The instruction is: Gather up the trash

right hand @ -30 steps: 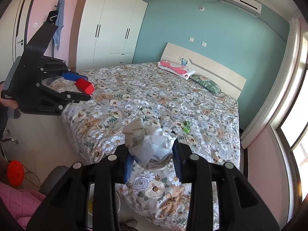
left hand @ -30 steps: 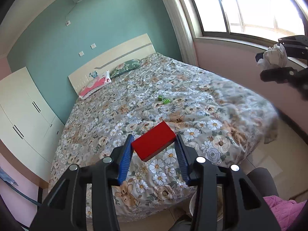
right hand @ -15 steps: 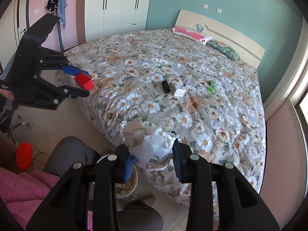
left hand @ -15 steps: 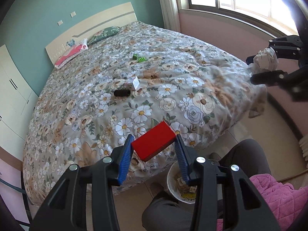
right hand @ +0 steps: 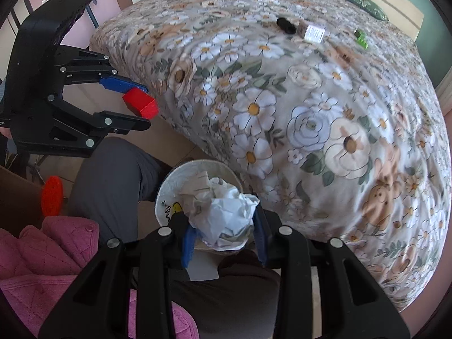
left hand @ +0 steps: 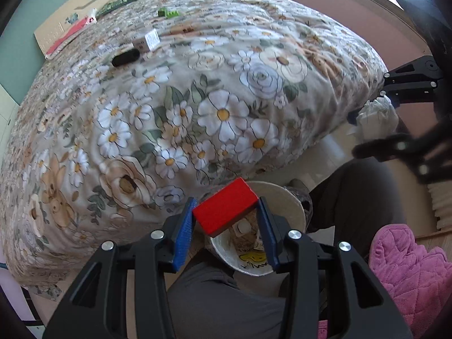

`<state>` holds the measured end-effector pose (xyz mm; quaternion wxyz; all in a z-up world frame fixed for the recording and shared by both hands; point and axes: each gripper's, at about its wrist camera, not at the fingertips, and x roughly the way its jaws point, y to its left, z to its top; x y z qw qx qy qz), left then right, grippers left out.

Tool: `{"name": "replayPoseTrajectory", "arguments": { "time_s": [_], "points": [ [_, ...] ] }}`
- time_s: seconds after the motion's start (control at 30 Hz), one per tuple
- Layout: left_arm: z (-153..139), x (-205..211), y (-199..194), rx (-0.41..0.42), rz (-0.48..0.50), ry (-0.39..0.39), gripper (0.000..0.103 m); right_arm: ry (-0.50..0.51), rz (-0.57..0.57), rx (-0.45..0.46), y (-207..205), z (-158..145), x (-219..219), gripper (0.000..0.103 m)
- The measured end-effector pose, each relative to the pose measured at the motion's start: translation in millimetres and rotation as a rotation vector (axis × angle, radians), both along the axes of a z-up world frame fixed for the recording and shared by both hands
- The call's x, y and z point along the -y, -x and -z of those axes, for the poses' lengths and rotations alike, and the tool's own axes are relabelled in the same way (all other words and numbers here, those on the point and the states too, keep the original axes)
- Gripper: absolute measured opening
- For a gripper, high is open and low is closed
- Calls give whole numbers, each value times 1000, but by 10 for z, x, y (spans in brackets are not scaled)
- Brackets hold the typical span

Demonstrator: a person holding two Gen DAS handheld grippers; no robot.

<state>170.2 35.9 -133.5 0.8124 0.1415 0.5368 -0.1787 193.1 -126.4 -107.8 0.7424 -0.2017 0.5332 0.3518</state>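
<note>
My left gripper (left hand: 226, 212) is shut on a red rectangular block (left hand: 224, 209), held tilted just above a white waste bin (left hand: 293, 212) on the floor at the bed's foot. My right gripper (right hand: 223, 223) is shut on a crumpled white paper ball (right hand: 223, 214), over the same waste bin (right hand: 175, 178), which holds scraps. Each gripper shows in the other view: the left gripper (right hand: 138, 107) with the red block (right hand: 139, 103) at the left, the right gripper (left hand: 375, 130) with the paper ball (left hand: 377, 114) at the right. Still on the bed lie a black object (left hand: 125, 56), a small white box (left hand: 148, 41) and a green item (left hand: 168, 12).
The bed with its floral cover (left hand: 141, 113) fills most of both views. A person's grey-trousered legs (left hand: 353, 197) flank the bin, with a pink quilted garment (left hand: 406, 260) at the lower right. A red round object (right hand: 52, 195) lies on the floor at left.
Both grippers have come down from above the bed to just over the bin, tipping steeply downward. Each keeps its hold: red block in the left, paper ball in the right.
</note>
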Motion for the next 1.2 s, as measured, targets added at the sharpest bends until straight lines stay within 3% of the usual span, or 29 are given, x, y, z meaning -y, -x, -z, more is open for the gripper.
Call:
{"name": "replayPoseTrajectory", "arguments": {
  "time_s": [0.8,1.2],
  "points": [
    [2405,17,-275,-398,-133,10,45,145,86,-428,-112,2566,-322,36],
    [3129,-18,-372,-517,-219,-9,45,193,136,-526,-154,3337,-493,36]
  ]
}}
